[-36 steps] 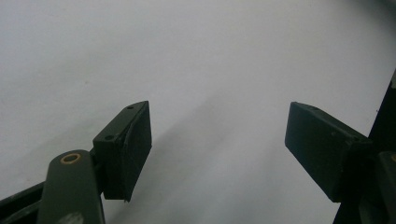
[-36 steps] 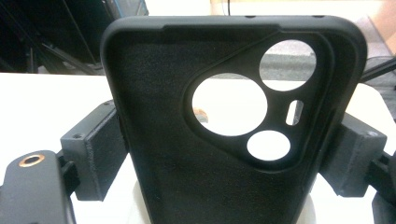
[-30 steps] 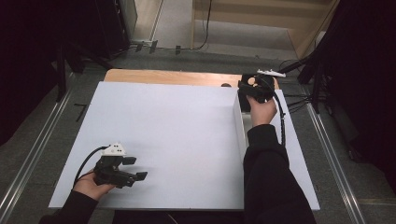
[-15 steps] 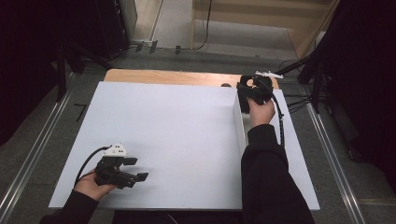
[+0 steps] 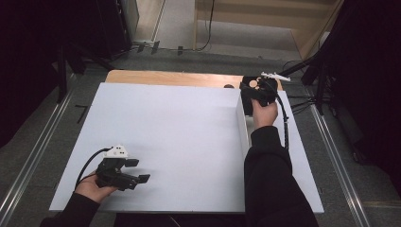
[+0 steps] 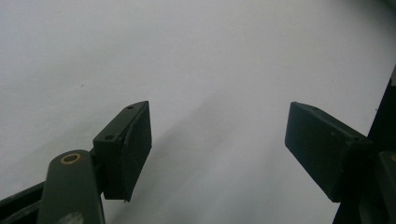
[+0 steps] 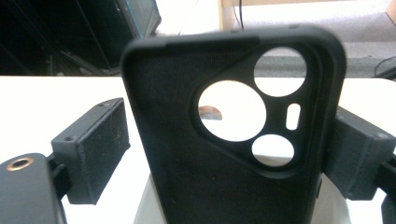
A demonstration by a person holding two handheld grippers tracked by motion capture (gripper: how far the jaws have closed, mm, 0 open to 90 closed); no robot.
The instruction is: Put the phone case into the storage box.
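Two jaws on our right gripper [image 5: 249, 96] have just been opening, one side already off the black phone case [image 7: 233, 140] standing between them at the desk's [image 5: 179, 132] far right, so we think backing away slowly comes next; our left gripper [image 5: 139, 170] sits wide and empty.

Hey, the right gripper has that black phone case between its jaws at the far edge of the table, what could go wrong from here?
The right gripper has just been opening its jaws; the left one stands clear of the phone case, so the case may tip or drop. It stands upright near the table's far edge, so it might fall off the back. The left gripper sits open and far away, likely too far to catch it.
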